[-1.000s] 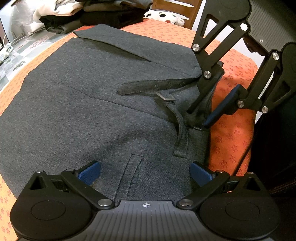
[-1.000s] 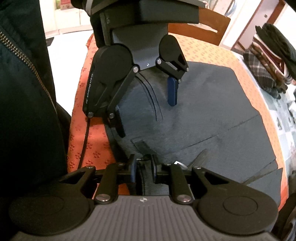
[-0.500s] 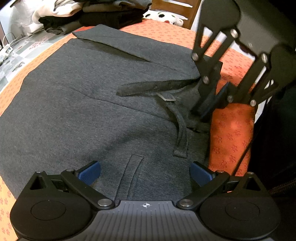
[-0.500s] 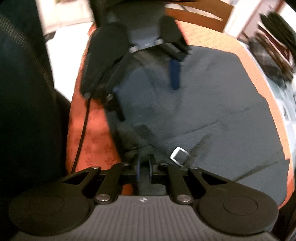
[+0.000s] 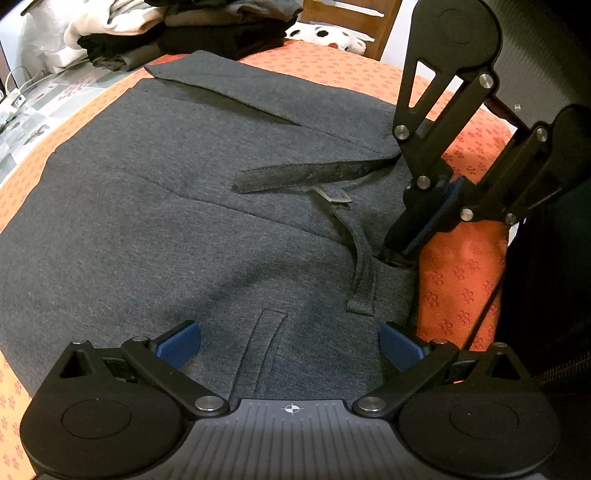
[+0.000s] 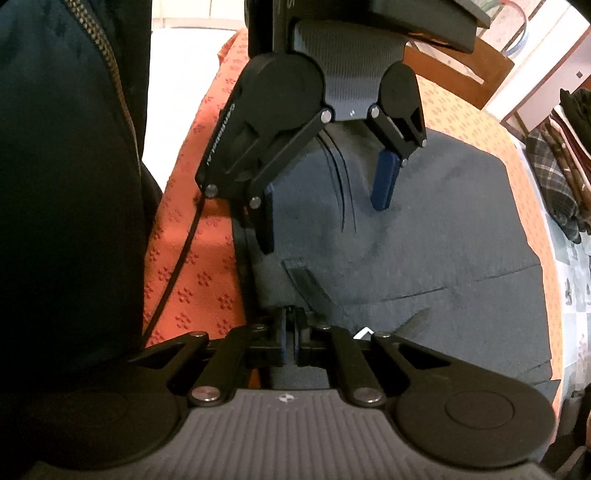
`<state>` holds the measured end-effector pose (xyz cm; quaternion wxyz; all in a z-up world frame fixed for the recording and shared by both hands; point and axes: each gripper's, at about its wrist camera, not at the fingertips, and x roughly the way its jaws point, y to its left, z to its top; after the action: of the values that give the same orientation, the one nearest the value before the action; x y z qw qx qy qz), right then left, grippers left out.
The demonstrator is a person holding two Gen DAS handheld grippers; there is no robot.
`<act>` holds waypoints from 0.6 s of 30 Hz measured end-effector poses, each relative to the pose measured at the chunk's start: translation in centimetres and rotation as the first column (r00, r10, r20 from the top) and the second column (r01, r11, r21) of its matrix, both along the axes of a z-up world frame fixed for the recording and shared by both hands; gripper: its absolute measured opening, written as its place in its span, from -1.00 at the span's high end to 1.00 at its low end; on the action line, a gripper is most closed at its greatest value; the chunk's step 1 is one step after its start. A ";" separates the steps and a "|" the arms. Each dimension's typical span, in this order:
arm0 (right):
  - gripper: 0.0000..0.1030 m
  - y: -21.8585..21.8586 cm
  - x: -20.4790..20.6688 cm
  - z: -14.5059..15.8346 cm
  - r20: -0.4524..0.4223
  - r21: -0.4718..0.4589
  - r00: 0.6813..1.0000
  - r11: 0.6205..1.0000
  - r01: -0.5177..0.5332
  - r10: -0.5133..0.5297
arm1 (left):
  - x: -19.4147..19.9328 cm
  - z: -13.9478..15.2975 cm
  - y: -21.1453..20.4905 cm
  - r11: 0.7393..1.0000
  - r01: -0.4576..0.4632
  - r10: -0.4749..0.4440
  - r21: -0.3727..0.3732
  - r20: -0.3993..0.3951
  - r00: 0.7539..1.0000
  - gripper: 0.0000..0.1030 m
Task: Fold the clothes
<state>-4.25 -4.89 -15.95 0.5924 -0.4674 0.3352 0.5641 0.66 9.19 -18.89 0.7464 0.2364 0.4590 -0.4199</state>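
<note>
A dark grey garment (image 5: 184, 221) lies spread flat on the orange tablecloth (image 5: 461, 277). A belt strap (image 5: 364, 266) and a small buckle (image 5: 336, 195) lie on top of it near its right edge. My left gripper (image 5: 290, 343) hovers open just above the near part of the cloth, with nothing between its blue pads (image 5: 177, 343). My right gripper (image 5: 402, 247) points steeply down at the garment's right edge, and its jaws are shut on the fabric there. The right wrist view shows its fingers (image 6: 290, 332) pinched together over the garment (image 6: 424, 240), with the open left gripper (image 6: 325, 218) beyond.
A pile of folded clothes (image 5: 203, 33) sits at the table's far end, seen again as a stack (image 6: 569, 166). A wooden chair (image 5: 351, 14) stands behind the table. A person's dark zipped jacket (image 6: 55, 184) fills the table's side edge. White cables (image 5: 11, 99) lie far left.
The right gripper's jaws have closed on the garment's edge, and the gripper has rolled a little. The left gripper and the rest of the cloth have stayed put.
</note>
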 end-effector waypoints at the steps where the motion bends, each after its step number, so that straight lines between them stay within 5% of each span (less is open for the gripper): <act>1: 0.86 0.0 0.1 0.0 -0.008 0.003 1.000 1.000 0.001 -0.001 | 0.0 0.0 0.0 1.000 -0.001 0.001 0.000 0.000 1.000 -1.00; 7: 0.83 0.0 0.2 0.0 -0.025 0.012 1.000 1.000 0.008 -0.008 | -0.6 1.1 -1.7 0.998 0.035 -0.035 -0.054 -0.004 0.999 -1.00; 11: 0.46 -0.2 0.0 -0.1 -0.037 0.016 0.999 1.000 0.013 -0.013 | -1.4 1.3 -3.2 0.996 0.076 -0.074 -0.057 0.038 0.997 -1.00; 18: 0.46 -0.8 0.3 -0.4 -0.035 0.024 0.998 0.998 0.053 -0.052 | -3.1 0.6 -3.5 0.996 0.081 -0.077 -0.035 0.101 0.992 -0.99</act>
<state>-4.00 -5.68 -16.38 0.6068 -0.4413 0.3504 0.5606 -2.43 5.68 -18.24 0.7555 0.2606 0.4032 -0.4457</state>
